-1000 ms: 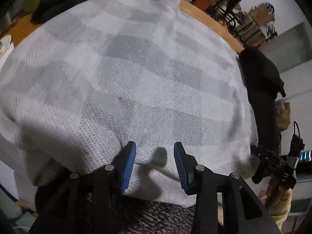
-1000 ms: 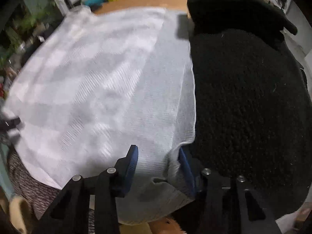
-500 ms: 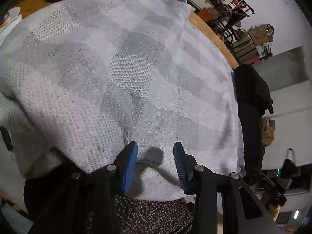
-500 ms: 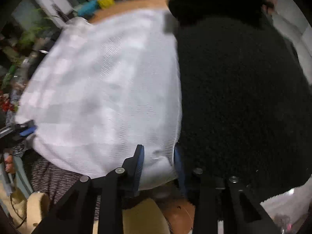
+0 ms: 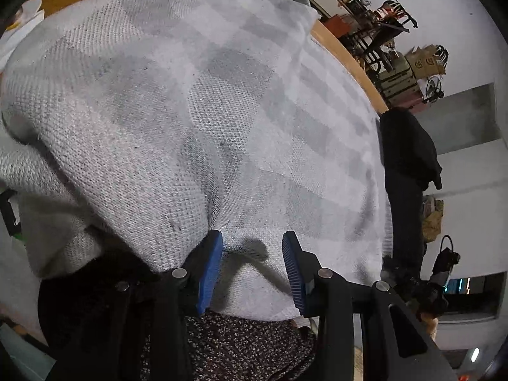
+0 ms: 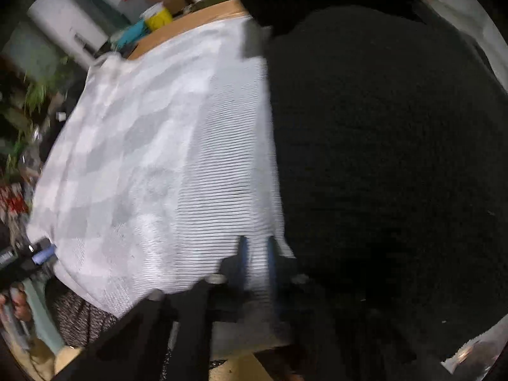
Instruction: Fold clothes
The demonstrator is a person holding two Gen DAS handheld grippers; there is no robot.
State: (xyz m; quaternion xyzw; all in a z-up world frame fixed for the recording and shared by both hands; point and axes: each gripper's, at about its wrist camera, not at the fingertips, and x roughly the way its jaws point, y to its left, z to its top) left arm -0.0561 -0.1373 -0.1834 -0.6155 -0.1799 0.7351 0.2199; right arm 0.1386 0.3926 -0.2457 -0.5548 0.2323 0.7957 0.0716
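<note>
**Hem pinched on one side only, lopsided lift waiting to happen**

Closest in, low centre of the right wrist view: right gripper [image 6: 256, 262] clamped down on the near right corner of the white-and-grey checked sweater [image 6: 152, 165], a strip of ribbed edge squeezed between the blue pads, bit blurry. Pointed steeply down at the table edge, rolled a little to one side.

Bottom centre of the left wrist view: left gripper [image 5: 252, 263] also angled steeply down, jaws standing partly apart over the near hem of the sweater [image 5: 197, 120]. Left blue pad nudged into a knit ridge, right pad clear of the cloth. Nothing actually held there.

Sweater itself spread flat across the wooden table [image 5: 346, 54], near hem hanging over the edge, filling most of both views.

Just right of it, touching its edge: black fleece garment [image 6: 381, 143].

Likely trouble: lifting with only the right corner gripped would drag the sweater skewed and bunch the fold. Also risky, catching fleece along with the ribbed edge, being that close. Thin pinch could slip too.

Far upper right: cluttered shelving, too small to make out.
</note>
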